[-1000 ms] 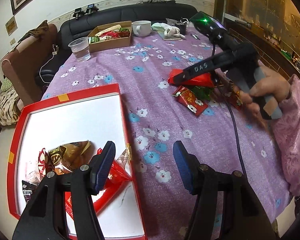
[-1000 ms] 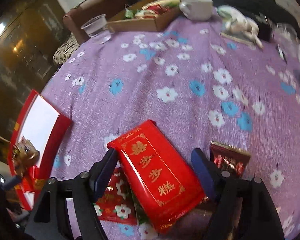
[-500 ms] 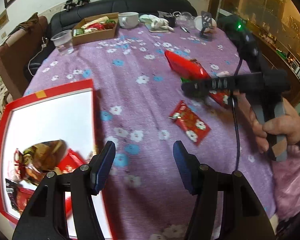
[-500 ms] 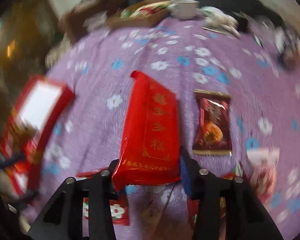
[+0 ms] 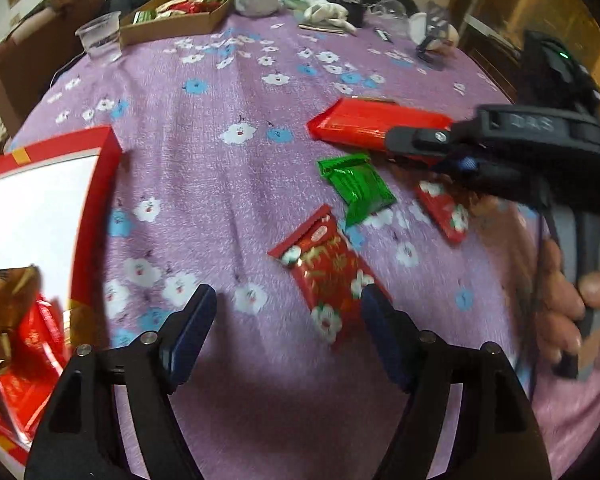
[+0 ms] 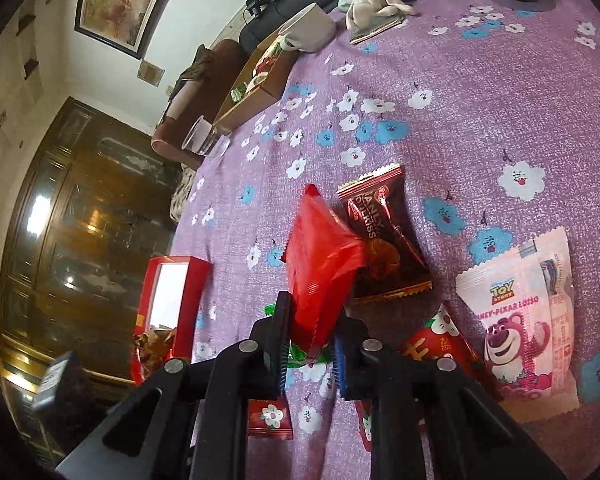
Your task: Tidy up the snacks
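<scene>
In the left wrist view, the left gripper, its jaws just widened and holding nothing, hovers over a red flowered snack packet at lower centre, with the red box at left. In the right wrist view, the right gripper, jaws just closed, pinches the long red snack pack at centre, above the purple tablecloth.

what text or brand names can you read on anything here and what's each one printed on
"TOY STORY" on the pink snack bag
"DISNEY-PIXAR LOTSO", first letters partly cut off, on the same pink bag
"DAS", blurred, on the right gripper's black body
"...KISS" on the brown candy wrapper; the line beside it is not clear
Gold characters on the red flowered packet: too blurred to read
Red pack in the right gripper: no print readable
</scene>
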